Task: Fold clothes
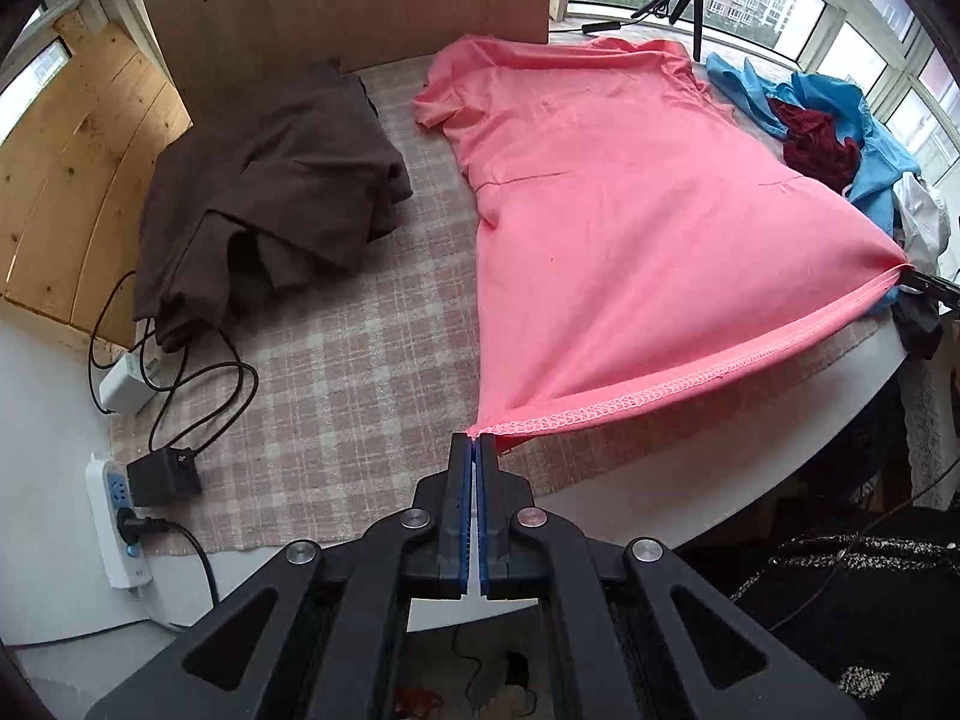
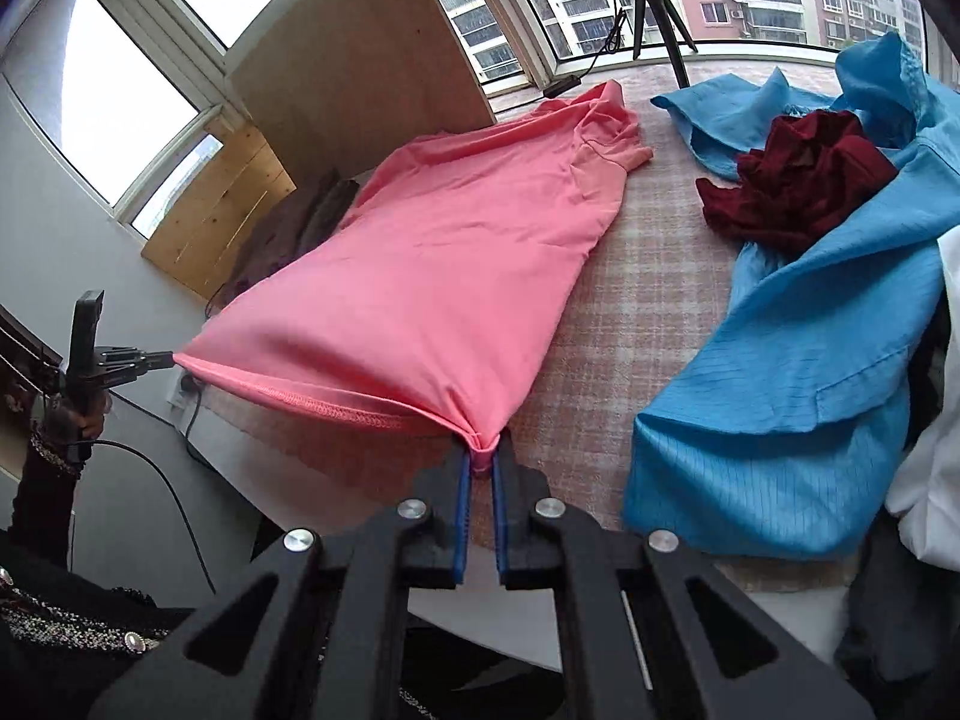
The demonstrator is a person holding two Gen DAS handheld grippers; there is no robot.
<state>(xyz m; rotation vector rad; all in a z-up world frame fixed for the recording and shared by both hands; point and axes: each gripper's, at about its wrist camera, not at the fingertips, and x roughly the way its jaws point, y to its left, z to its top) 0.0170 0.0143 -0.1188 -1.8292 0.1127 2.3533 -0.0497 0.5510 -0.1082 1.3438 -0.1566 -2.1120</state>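
Both grippers, left gripper and right gripper, had their fingers pinched shut on the hem corners of the pink shirt, which stretched away from them across the bench, soft, light and probably sag-prone, best held at those corners.

Both tools are clamping tight: the left tool is pinching with its fingers pressed together, the right tool gripping likewise, held well apart, both raised.
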